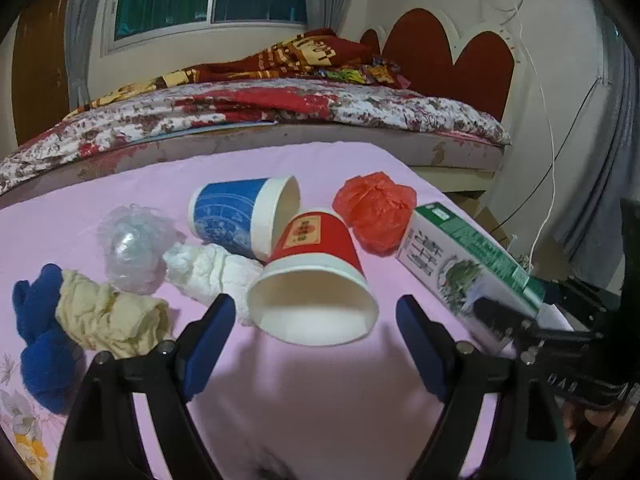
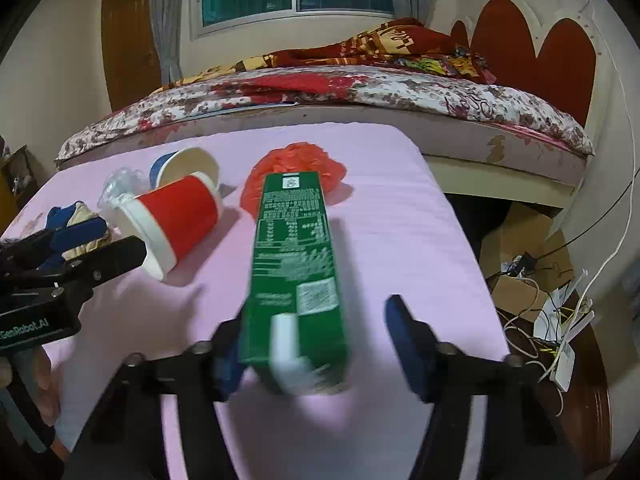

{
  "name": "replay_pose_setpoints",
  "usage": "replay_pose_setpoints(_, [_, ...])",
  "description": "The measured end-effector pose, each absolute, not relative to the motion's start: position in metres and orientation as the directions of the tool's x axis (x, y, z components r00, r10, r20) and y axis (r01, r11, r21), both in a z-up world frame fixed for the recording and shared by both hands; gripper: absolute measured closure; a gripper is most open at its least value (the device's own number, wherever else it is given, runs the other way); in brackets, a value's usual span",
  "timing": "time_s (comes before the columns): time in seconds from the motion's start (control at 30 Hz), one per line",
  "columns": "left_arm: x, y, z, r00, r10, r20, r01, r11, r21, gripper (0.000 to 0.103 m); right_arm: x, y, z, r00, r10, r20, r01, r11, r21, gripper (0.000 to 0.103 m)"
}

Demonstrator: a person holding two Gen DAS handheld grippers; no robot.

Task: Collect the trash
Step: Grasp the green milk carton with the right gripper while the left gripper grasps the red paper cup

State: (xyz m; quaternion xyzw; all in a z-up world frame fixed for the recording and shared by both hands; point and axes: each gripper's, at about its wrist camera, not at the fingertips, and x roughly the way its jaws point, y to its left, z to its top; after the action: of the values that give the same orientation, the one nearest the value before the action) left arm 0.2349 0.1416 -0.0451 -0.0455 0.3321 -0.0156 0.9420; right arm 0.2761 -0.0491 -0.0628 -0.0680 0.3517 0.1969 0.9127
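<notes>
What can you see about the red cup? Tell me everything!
The red cup looks like paper: red sides with a small square label, a white band at the rim and a white inside. It looks empty and lies tipped on its side on the pink cloth, its mouth towards the open left gripper. Its bottom end sits against the blue cup, and the white crumpled paper is right beside its rim.

Matt paper red cup (image 1: pixel 316 280); glossy printed carton (image 2: pixel 294 268); smooth pink cloth (image 1: pixel 320 400).
</notes>
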Motion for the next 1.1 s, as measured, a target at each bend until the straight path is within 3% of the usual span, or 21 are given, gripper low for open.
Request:
replay_pose_setpoints(0.13, [0.24,0.134,-0.044,0.783,-0.057,-0.619,0.012,0.997,-0.077,0.019,0.284,-0.056,-0.062,0.656,0.34,-0.674,-0.408,0.911,0.062,0.054])
replay_pose_setpoints(0.4, [0.253,0.135,-0.049,0.752,-0.056,-0.657,-0.004,0.996,-0.09,0.02,0.284,-0.057,-0.061,0.652,0.37,-0.662,-0.426,0.901,0.083,0.058])
replay_pose_setpoints(0.57, [0.251,0.136,-0.05,0.75,-0.069,-0.657,0.001,0.995,-0.103,0.034,0.283,-0.057,-0.061,0.651,0.37,-0.663,-0.423,0.902,0.087,0.059])
replay_pose_setpoints(0.6, [0.251,0.135,-0.05,0.747,-0.069,-0.661,0.006,0.995,-0.097,0.051,0.284,-0.058,-0.061,0.651,0.371,-0.663,-0.424,0.901,0.089,0.059])
replay_pose_setpoints(0.67, [0.247,0.133,-0.051,0.74,-0.09,-0.666,0.022,0.994,-0.11,0.054,0.283,-0.058,-0.062,0.651,0.37,-0.663,-0.422,0.902,0.089,0.059])
replay_pose_setpoints(0.7, [0.244,0.133,-0.051,0.745,-0.089,-0.661,0.02,0.994,-0.112,0.052,0.284,-0.058,-0.062,0.651,0.37,-0.663,-0.421,0.903,0.091,0.059])
replay_pose_setpoints(0.77, [0.239,0.136,-0.048,0.757,-0.063,-0.651,-0.007,0.995,-0.104,0.028,0.283,-0.06,-0.063,0.653,0.369,-0.661,-0.417,0.904,0.093,0.059])
replay_pose_setpoints(0.8, [0.235,0.14,-0.045,0.771,-0.062,-0.633,-0.016,0.993,-0.116,0.009,0.283,-0.061,-0.063,0.654,0.368,-0.661,-0.414,0.905,0.094,0.06])
replay_pose_setpoints(0.83, [0.23,0.144,-0.043,0.786,-0.066,-0.615,-0.019,0.991,-0.131,0.0,0.281,-0.063,-0.063,0.655,0.367,-0.66,-0.412,0.906,0.095,0.06])
replay_pose_setpoints(1.1, [0.253,0.144,-0.044,0.771,-0.054,-0.635,0.033,0.998,-0.045,0.0,0.275,-0.074,-0.063,0.67,0.348,-0.655,-0.385,0.918,0.095,0.062])
